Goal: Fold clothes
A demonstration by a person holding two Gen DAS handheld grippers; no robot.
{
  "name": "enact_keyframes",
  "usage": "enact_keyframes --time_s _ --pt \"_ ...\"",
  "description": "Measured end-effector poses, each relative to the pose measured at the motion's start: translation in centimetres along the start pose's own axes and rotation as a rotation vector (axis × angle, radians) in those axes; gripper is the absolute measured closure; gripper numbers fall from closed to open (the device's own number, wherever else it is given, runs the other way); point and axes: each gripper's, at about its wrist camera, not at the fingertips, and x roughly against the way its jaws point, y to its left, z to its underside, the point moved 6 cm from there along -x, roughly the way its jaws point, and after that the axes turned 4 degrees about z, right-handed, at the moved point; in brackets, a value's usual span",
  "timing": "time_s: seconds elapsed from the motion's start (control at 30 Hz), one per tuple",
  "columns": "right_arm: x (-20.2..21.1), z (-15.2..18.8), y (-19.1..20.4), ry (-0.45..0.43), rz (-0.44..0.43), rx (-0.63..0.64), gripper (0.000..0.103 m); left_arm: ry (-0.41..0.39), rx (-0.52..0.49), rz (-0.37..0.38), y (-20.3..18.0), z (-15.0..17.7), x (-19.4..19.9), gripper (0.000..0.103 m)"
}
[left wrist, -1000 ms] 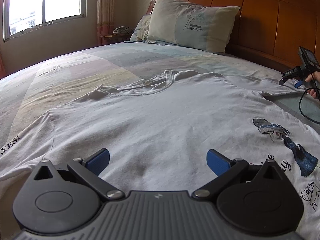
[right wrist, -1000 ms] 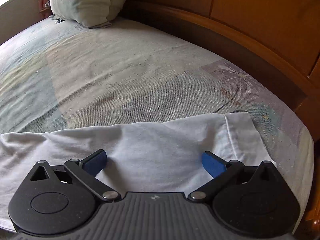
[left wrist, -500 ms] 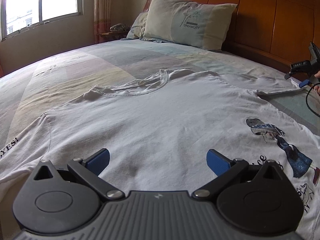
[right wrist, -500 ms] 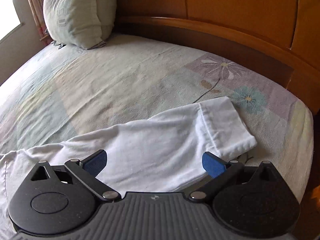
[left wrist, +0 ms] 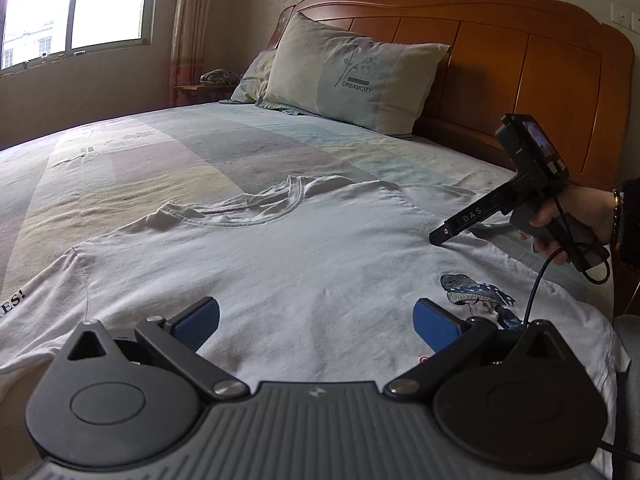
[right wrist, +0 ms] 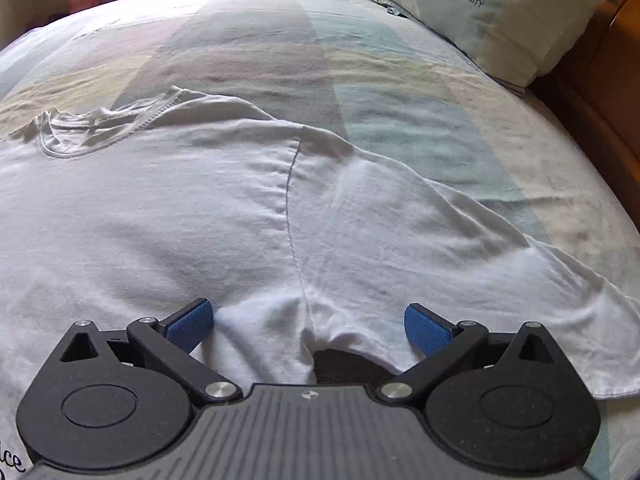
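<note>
Bedroom with a wooden headboard, a window at the far left and a bed covered by a pastel patchwork sheet.

Left wrist view: A white T-shirt lies spread flat on the bed, front side up, its collar toward the pillows and a printed figure in a blue hat on the chest at right. A pillow lettered "DREAMCITY" leans against the headboard, with a 2nd pillow partly hidden behind it. The left gripper hovers over the lower body of the shirt; its 2 blue pads stand wide apart and grip nothing. At the right, the right gripper, held in a hand with a dark sleeve and a bracelet, points its tip down at the shirt's shoulder area, touching or just above the cloth; this view does not show its finger spacing.

Right wrist view: The right gripper sits low over the armhole seam, where the sleeve joins the shirt's body. Its blue pads are spread wide, with bunched white cloth lying between them, not pinched. The sleeve runs out to the right across the sheet. The collar lies at upper left, and the lettered pillow at upper right.
</note>
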Motion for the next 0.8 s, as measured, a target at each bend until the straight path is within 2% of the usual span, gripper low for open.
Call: enact_keyframes --time_s 0.03,0.07,0.2,0.23,0.3,0.43,0.53,0.7,0.8 --pt "0.3 0.5 -1.2 -0.018 -0.019 -0.065 0.000 0.002 -0.003 -0.013 0.1 0.0 0.1 0.001" --pt "0.4 0.8 -2.3 -0.007 0.034 -0.087 0.000 0.004 -0.008 -0.026 0.3 0.0 0.2 0.001" --pt "2.3 2.8 -4.5 0.042 0.111 -0.066 0.000 -0.002 -0.001 -0.033 0.7 -0.2 0.6 0.001" --pt "3.1 3.0 -4.4 0.037 0.132 -0.052 0.000 -0.002 0.017 -0.020 0.8 -0.3 0.7 0.001" --pt "5.3 3.1 -3.2 -0.005 0.114 -0.016 0.000 0.003 0.039 -0.019 1.0 -0.3 0.8 0.001" --pt "8.2 4.0 2.3 -0.049 -0.094 0.053 0.000 0.039 0.038 -0.056 1.4 0.2 0.3 0.001" --pt "8.3 5.5 7.1 -0.012 -0.187 0.141 0.000 0.099 0.033 -0.076 1.8 1.1 -0.8 0.001" --pt "8.3 8.7 10.0 0.020 -0.267 0.152 0.000 0.185 0.006 -0.094 1.7 2.7 -1.9 0.001" --pt "9.4 11.2 9.2 -0.003 -0.239 0.190 0.000 0.244 0.021 -0.084 1.9 3.8 -2.8 0.001"
